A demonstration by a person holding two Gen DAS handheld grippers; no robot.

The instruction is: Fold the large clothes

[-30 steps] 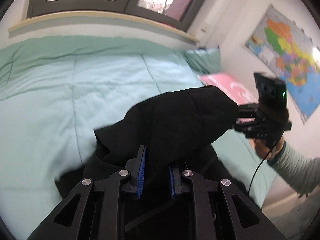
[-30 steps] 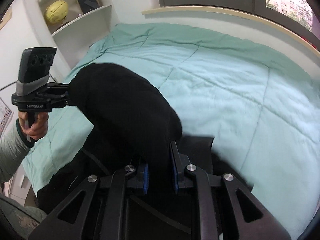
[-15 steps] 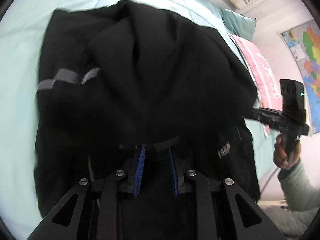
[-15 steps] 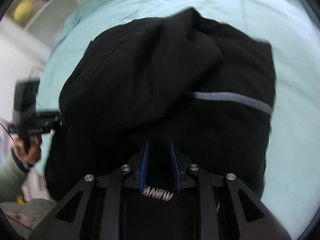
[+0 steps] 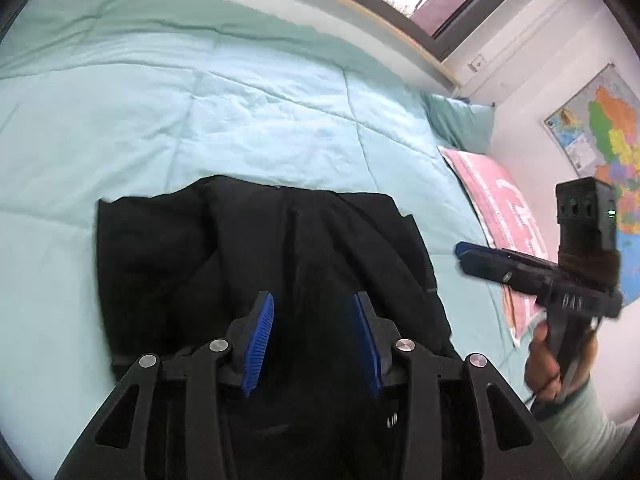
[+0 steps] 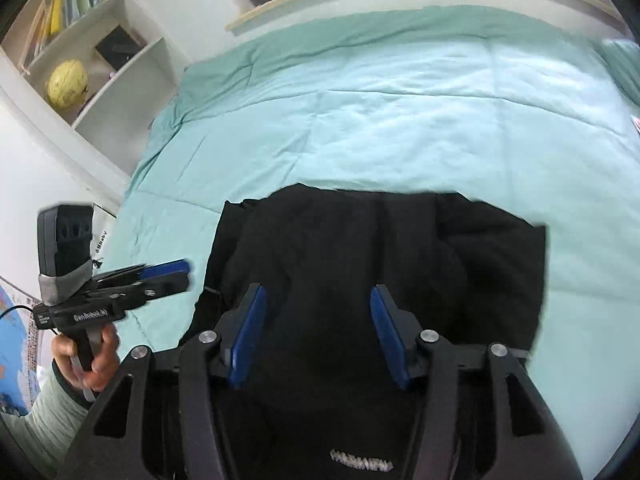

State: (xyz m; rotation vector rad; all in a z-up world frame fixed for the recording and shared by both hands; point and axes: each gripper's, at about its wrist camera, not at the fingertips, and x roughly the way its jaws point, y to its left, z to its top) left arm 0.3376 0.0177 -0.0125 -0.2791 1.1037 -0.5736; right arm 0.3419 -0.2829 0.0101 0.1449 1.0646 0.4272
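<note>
The black garment (image 5: 280,256) is now seen lying on the green duvet (image 5: 200,112), directly ahead of and beneath both tools, its far edge roughly straight across the bed. Half a second ago it was bunched high and pinched in both sets of pads; one second ago it was held up in the air between the two tools.

Left gripper (image 5: 316,344): the jaws have just been opening; the blue pads (image 5: 258,340) stand apart with only loose black cloth showing behind the gap, none pressed between them. Released.

Right gripper (image 6: 320,336): the jaws have likewise just been opening, a little wider; nothing is clamped. Released. In the left wrist view it is seen off to the right of the garment, clear of the fabric, carried by a hand (image 5: 548,360) in a pale sleeve.

A white printed label (image 6: 360,466) is noted on the near part of the cloth, below the right tool.

Judgement: one fold is taken as laid down and let go. The top layer shows soft ridges and is not flat, so smoothing or a re-grasp at a fresh edge is probably called for before the next fold. Whether further folds remain cannot be settled from the visible outline alone.
</note>
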